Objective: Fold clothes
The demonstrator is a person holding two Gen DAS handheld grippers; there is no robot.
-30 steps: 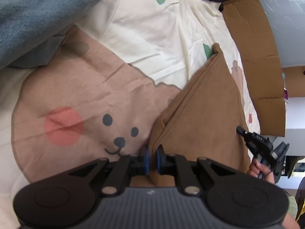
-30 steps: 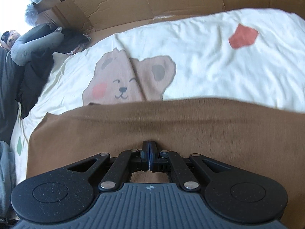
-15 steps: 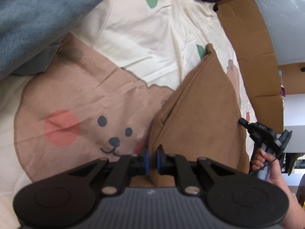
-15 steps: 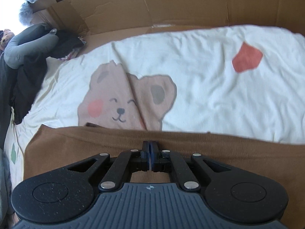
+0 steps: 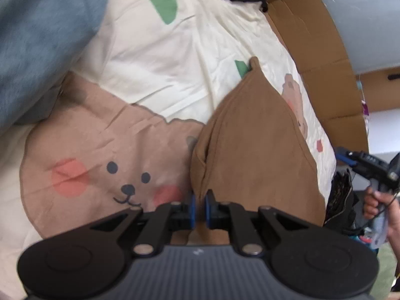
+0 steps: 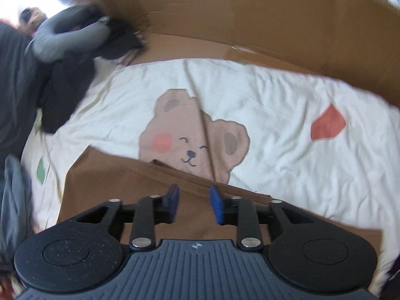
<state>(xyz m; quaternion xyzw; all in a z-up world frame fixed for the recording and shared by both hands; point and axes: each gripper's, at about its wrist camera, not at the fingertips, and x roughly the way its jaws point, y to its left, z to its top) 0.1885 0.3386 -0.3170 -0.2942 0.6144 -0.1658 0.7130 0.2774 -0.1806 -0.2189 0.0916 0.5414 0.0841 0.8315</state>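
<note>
Left gripper (image 5: 199,208) nearly shut, blue pads pinching edge of brown garment (image 5: 252,145). Garment stretched ahead and to right of it, over bear-print bedsheet (image 5: 160,50). Blue cloth (image 5: 42,32) far ahead-left. Right gripper (image 6: 192,203) jaws opening, nothing between pads; brown garment lay flat below and just ahead, apart from pads. Beyond it sheet, then cardboard (image 6: 250,17); dark clothes pile (image 6: 67,50) far ahead-left.

Brown garment (image 5: 252,150): matt, soft brushed cloth. Bed sheet (image 6: 275,115): thin creased cotton-like cloth w/ flat printed bears. Cardboard (image 6: 250,20): dull, rough paper. Right tool (image 6: 192,203): matt black plastic, blue rubbery pads, shiny metal pins
</note>
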